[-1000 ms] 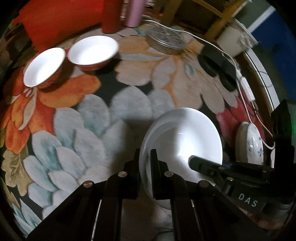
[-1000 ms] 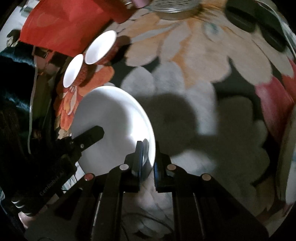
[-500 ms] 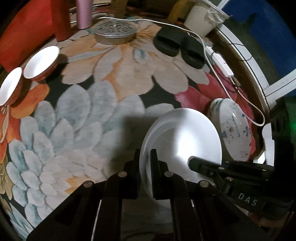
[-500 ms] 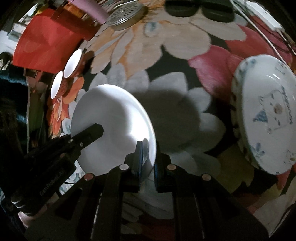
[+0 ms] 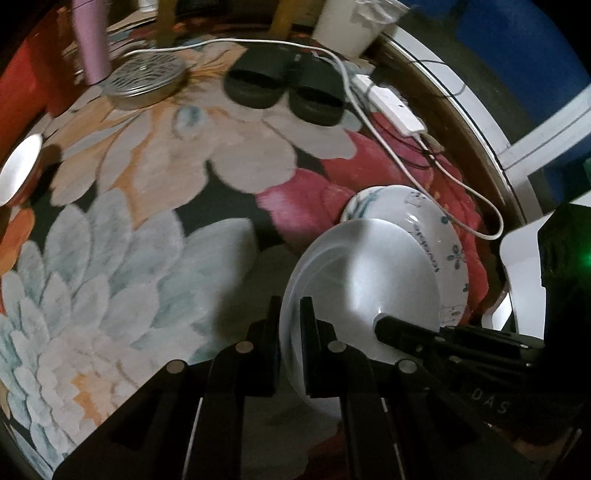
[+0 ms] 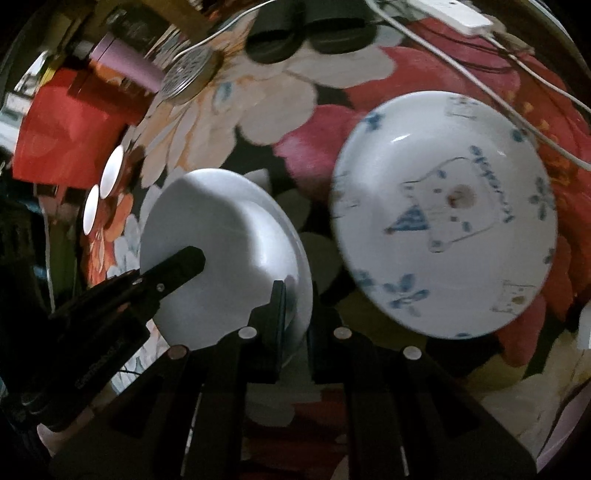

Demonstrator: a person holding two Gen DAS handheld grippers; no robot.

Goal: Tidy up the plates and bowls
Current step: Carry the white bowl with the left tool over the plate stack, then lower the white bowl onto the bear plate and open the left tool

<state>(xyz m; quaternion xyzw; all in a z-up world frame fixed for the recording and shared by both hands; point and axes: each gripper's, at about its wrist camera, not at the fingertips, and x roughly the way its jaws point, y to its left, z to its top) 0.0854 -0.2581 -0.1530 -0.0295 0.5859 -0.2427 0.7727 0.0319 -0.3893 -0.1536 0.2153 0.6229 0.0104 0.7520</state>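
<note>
A plain white plate hangs tilted above the flowered rug, carried by both grippers. My left gripper is shut on its left rim. My right gripper is shut on the opposite rim of the same plate. Just to the right lies a larger white plate with blue drawings; in the left wrist view this patterned plate sits partly behind the white one. Two small red bowls with white insides stand far to the left.
At the back of the rug are black slippers, a round metal grate and a pink bottle. A white cable and power strip run past the patterned plate. A white bin stands beyond.
Both grippers have carried the white plate to the right across the rug. The patterned plate has come into view close beside it, and the red bowls have slid off to the left.
</note>
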